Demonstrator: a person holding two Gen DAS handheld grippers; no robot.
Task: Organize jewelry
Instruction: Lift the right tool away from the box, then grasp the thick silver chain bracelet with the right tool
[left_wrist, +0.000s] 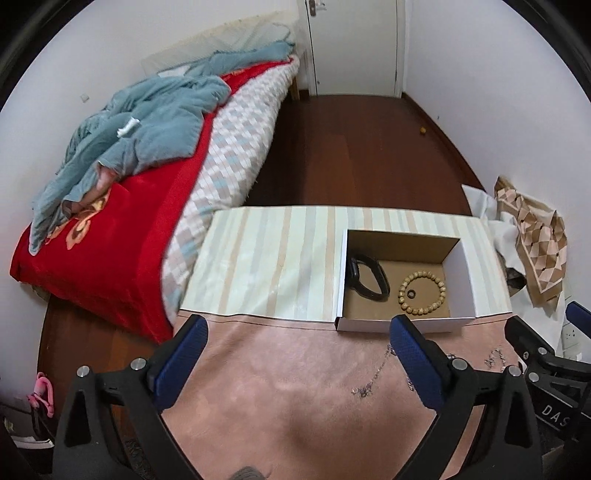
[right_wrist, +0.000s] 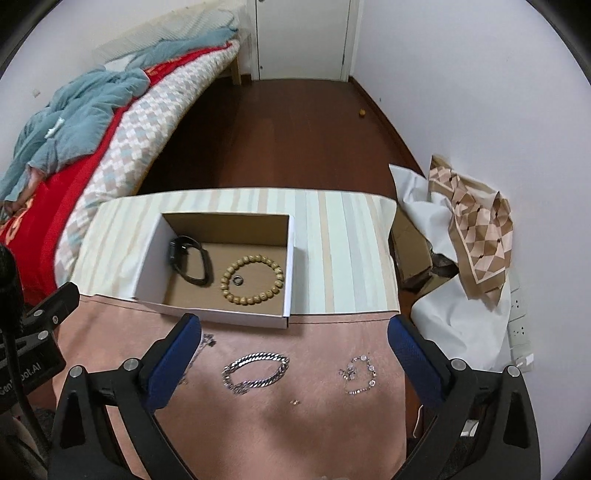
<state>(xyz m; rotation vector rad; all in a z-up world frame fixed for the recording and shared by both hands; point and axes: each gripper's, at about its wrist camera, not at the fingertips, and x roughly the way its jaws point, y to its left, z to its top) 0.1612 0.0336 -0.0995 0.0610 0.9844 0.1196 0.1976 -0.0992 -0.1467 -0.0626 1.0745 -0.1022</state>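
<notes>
An open cardboard box stands on the table. It holds a black watch, a wooden bead bracelet and a small dark ring inside the bracelet. On the pink cloth in front of the box lie a silver chain bracelet, a thin crystal bracelet and a tiny earring. A thin necklace lies by the left gripper. My right gripper is open and empty above the chain bracelet. My left gripper is open and empty over the pink cloth.
A striped cloth covers the table's far half. A bed with red and blue blankets stands at the left. Crumpled paper and a patterned scarf lie at the right by the wall. Dark wood floor runs to a white door.
</notes>
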